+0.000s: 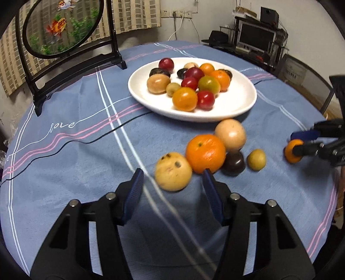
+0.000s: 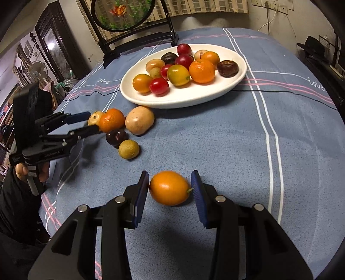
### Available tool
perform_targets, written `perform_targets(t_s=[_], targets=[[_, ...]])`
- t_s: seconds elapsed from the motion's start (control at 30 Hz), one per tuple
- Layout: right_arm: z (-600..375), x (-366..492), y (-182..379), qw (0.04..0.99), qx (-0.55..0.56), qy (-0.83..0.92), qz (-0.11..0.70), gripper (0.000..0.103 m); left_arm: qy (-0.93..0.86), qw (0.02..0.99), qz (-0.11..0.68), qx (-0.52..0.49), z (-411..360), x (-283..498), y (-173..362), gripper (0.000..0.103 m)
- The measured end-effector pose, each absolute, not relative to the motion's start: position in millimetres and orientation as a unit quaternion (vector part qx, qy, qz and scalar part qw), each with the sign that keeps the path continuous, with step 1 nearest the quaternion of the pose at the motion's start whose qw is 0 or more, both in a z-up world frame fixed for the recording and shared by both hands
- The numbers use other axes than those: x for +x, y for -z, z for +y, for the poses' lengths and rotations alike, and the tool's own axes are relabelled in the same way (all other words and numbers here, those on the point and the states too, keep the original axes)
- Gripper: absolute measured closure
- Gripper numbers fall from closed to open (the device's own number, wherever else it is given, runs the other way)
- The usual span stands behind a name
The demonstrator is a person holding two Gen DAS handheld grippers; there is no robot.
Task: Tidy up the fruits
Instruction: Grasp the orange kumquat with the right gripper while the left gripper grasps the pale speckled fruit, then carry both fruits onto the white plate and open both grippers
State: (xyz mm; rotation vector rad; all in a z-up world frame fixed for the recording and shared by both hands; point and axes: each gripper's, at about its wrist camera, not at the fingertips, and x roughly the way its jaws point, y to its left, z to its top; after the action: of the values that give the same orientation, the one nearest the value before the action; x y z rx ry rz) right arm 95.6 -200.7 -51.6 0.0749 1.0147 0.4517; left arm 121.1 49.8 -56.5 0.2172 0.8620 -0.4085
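A white plate [image 1: 237, 105] [image 2: 194, 97] holds several small fruits. Loose on the blue cloth lie a spotted tan fruit [image 1: 173, 171] [image 2: 94, 118], an orange [image 1: 205, 153] [image 2: 112, 120], a large tan fruit [image 1: 230, 135] [image 2: 139, 120], a dark plum [image 1: 234, 163] [image 2: 116, 137] and a small green fruit [image 1: 256, 159] [image 2: 129, 149]. My left gripper [image 1: 172, 183] [image 2: 92, 122] is open, its fingers either side of the spotted tan fruit. My right gripper [image 2: 170, 189] [image 1: 301, 142] is open around an orange kumquat [image 2: 169, 187] [image 1: 291, 150] on the cloth, its pads close to it.
A black-framed round goldfish screen [image 1: 64, 28] [image 2: 123, 15] stands at the table's far edge behind the plate. The round table [image 1: 75, 150] [image 2: 280, 150] has its edge near the right gripper. A desk with a monitor [image 1: 256, 38] stands beyond.
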Motion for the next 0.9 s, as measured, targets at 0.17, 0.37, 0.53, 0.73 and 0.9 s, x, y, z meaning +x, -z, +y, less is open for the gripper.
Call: perform_targets(t_s=[0.17,0.37,0.53,0.73,0.9], targets=[[-197,100,57,0.847,0.029,-0.208,0.489,0.060,0.210,0.878,0.419,0.098,48,130,60,0.065],[-180,90,65,0.845,-0.012,-0.202,0.494,0.060,0.210,0.882,0.413,0.085,50,128,61,0.066],[-173,77,66,0.858,-0.021,-0.195,0.475,0.066,0.167,0.897,0.405,0.056,55,104,46,0.066],[-180,76,52,0.870,0.005,-0.192,0.455,0.066,0.137,0.908,0.395,0.001,45,73,29,0.066],[-182,72,40,0.876,0.005,-0.194,0.441,0.066,0.147,0.913,0.381,-0.005,26,64,13,0.066]])
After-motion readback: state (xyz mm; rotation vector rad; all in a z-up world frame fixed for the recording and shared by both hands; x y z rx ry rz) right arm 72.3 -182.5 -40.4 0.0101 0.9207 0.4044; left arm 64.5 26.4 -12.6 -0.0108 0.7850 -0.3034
